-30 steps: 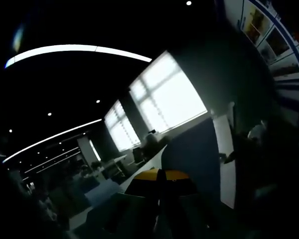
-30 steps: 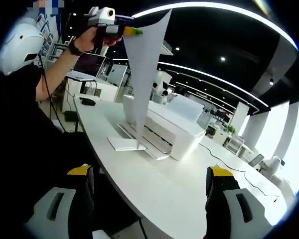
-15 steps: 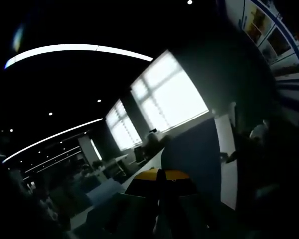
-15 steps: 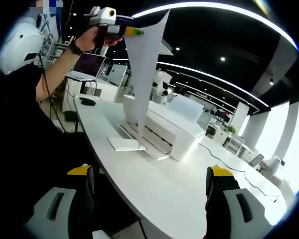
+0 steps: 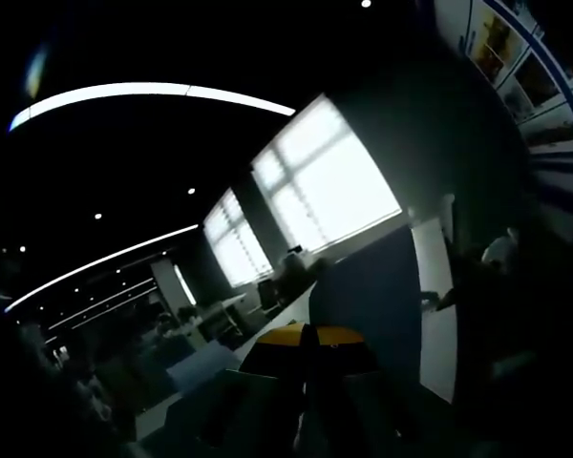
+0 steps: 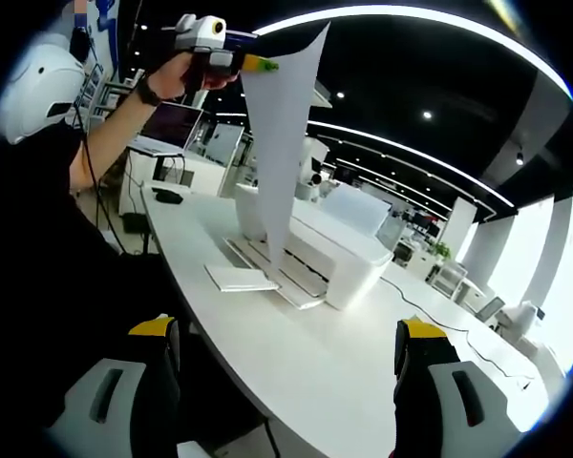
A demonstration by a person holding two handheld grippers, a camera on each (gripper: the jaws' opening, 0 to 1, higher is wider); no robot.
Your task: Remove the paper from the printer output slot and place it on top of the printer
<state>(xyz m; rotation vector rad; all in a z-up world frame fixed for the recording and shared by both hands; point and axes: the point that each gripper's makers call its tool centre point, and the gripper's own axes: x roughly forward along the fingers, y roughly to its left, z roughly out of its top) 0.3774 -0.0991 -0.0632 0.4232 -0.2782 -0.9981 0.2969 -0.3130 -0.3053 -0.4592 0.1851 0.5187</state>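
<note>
Left gripper [image 6: 258, 64]: up high in the right gripper view, jaws pinched on the top edge of the white paper sheet [image 6: 283, 143].
Paper: hangs clear of the output slot, its lower corner above the front of the white box-shaped printer [image 6: 329, 256], not on the lid.
Left gripper view: dark, yellow-tipped jaws [image 5: 310, 336] pressed together, the paper's edge running up beside them.
Right gripper [image 6: 286, 358]: jaws spread wide, nothing between them, low over the near edge of the white table [image 6: 363, 372].
Open room: bare tabletop right of the printer.
</note>
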